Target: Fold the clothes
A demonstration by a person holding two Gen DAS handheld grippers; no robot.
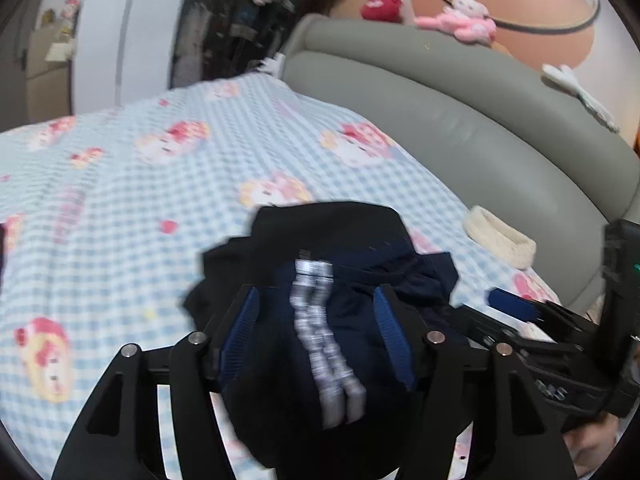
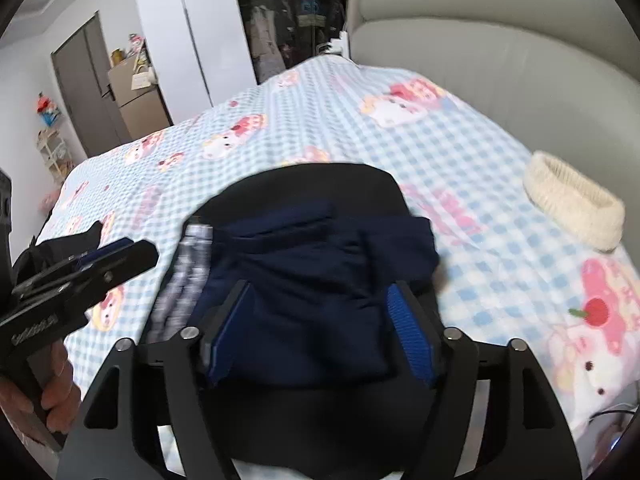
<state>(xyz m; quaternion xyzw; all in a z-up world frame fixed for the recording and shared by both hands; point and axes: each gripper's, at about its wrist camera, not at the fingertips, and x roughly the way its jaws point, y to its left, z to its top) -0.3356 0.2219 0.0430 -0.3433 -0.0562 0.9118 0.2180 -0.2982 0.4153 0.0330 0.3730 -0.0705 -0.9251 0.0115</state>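
A navy garment (image 1: 340, 344) with a white-and-grey patterned stripe (image 1: 320, 332) lies bunched on top of a black garment (image 1: 328, 224) on the bed. My left gripper (image 1: 316, 292) is open, its blue pads spread wide on either side of the stripe, low over the cloth. In the right wrist view the navy garment (image 2: 320, 280) rests on the black garment (image 2: 320, 184), and my right gripper (image 2: 319, 287) is open, straddling the navy cloth. Each gripper shows in the other's view: the right gripper (image 1: 516, 312) at the right edge, the left gripper (image 2: 120, 252) at the left.
The bed has a blue checked sheet (image 1: 120, 200) with cartoon prints. A grey padded headboard (image 1: 460, 100) runs along the right, with plush toys (image 1: 464, 18) on it. A cream knitted band (image 2: 576, 204) lies near the headboard. A hand (image 2: 52, 392) holds the left gripper's handle.
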